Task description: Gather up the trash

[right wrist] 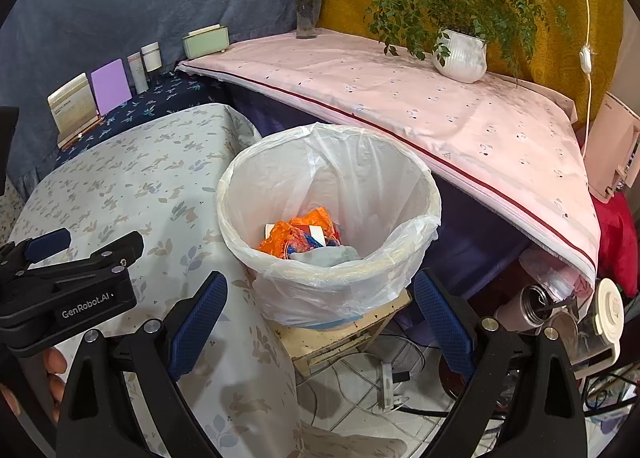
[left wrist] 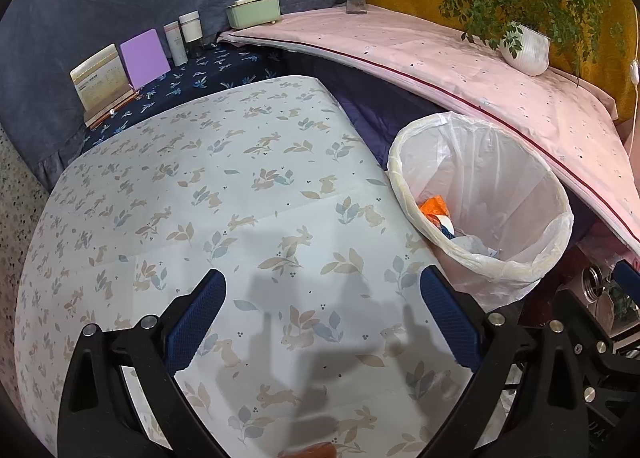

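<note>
Left gripper (left wrist: 322, 302) spread wide and empty above the rabbit-print tablecloth (left wrist: 208, 193), just left of the lined trash bin (right wrist: 328, 217). Right gripper (right wrist: 320, 310) likewise wide open, holding nothing, poised over the near rim of the bin. Inside the bin: crumpled orange wrappers (right wrist: 296, 238) and a grey scrap (right wrist: 324, 256); behind the bin, a pink-covered shelf (right wrist: 400, 97) with a potted plant (right wrist: 460, 53).

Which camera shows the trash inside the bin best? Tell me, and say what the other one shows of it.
The right wrist view: it looks down into the bin, so the orange wrappers and grey scrap show whole. The left wrist view sees the bin from the side; its near wall hides most of the trash.
</note>
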Demonstrator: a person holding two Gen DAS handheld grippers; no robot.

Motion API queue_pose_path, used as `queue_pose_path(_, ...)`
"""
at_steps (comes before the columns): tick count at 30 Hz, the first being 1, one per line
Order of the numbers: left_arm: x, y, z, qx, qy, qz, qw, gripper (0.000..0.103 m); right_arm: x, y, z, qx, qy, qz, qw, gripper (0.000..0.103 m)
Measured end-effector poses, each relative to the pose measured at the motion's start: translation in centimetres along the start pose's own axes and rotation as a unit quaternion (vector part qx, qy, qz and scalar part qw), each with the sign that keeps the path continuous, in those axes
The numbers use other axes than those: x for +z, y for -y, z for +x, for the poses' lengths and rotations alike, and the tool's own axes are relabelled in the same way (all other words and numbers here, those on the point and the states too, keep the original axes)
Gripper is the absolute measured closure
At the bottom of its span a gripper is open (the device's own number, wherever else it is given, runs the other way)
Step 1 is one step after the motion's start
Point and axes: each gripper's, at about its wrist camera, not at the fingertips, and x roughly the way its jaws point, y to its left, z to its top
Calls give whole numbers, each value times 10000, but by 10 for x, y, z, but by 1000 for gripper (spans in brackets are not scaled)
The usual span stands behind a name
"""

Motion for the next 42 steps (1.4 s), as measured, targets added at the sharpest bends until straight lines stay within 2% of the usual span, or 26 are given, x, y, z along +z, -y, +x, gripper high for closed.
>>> queue_pose_path(42, -3, 1, -10, 91, 82, -50, 9999, 10, -2, -5, -5, 32, 14, -14, 10000, 12)
